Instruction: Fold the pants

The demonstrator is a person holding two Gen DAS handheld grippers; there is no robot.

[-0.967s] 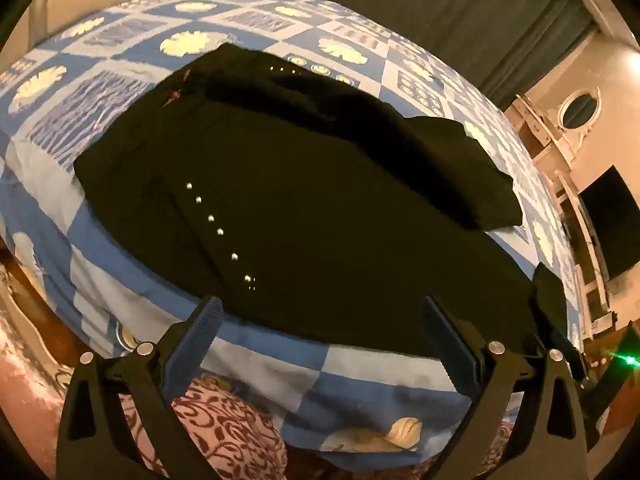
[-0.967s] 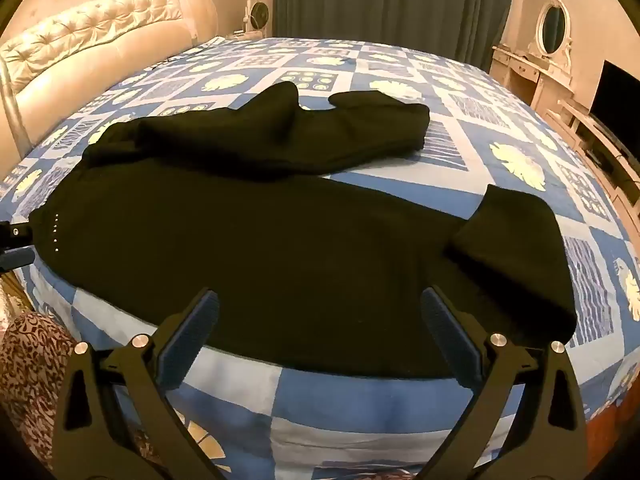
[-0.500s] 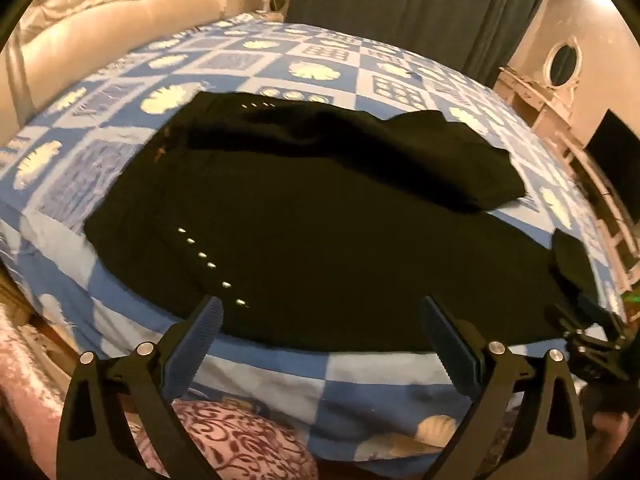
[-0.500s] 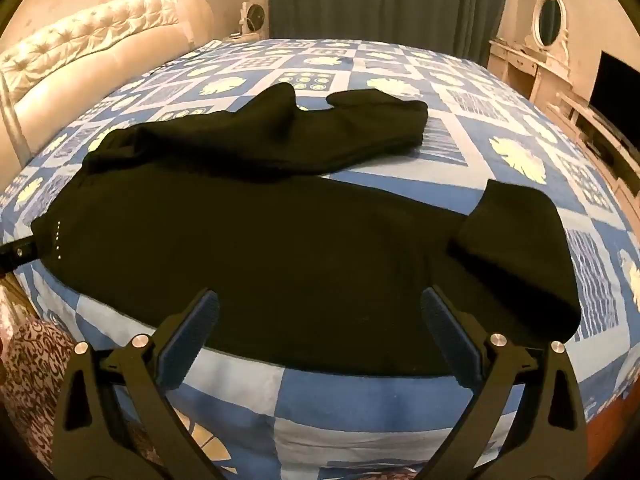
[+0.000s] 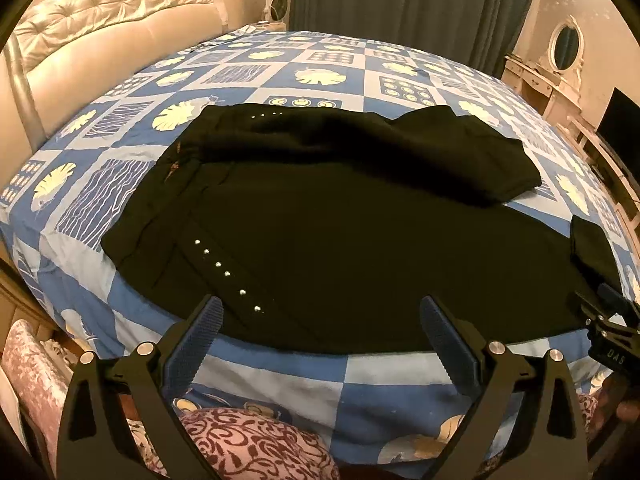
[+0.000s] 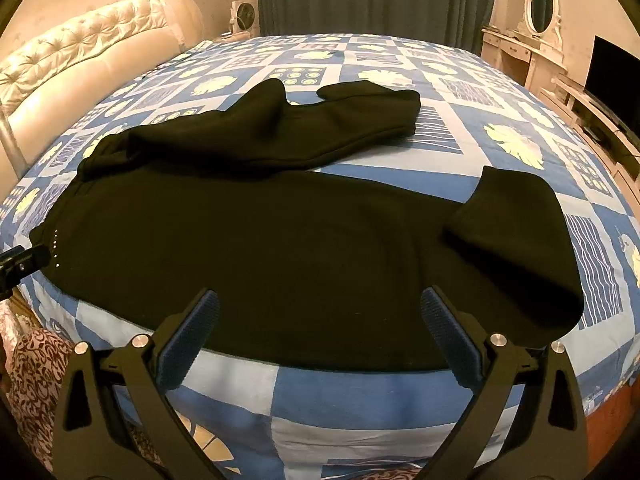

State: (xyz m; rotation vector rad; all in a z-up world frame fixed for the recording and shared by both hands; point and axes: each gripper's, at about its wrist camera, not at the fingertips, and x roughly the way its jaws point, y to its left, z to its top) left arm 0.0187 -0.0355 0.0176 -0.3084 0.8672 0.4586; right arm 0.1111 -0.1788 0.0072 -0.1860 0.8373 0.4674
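both claws have drawn back from the pants [image 5: 320, 240]; left claw [image 5: 318, 330] and right claw [image 6: 320, 320] gape empty; pinch the near edge evenly, lift together.

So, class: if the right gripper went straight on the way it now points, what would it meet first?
Probably the near leg of the black pants, spread on the bed. The right gripper is open and empty, its fingers framing that cloth. Depth is unclear.

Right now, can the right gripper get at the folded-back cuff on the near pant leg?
Probably yes. The right gripper is open and empty, the cuff lies just ahead to its right on the bedspread, with nothing on top or between.
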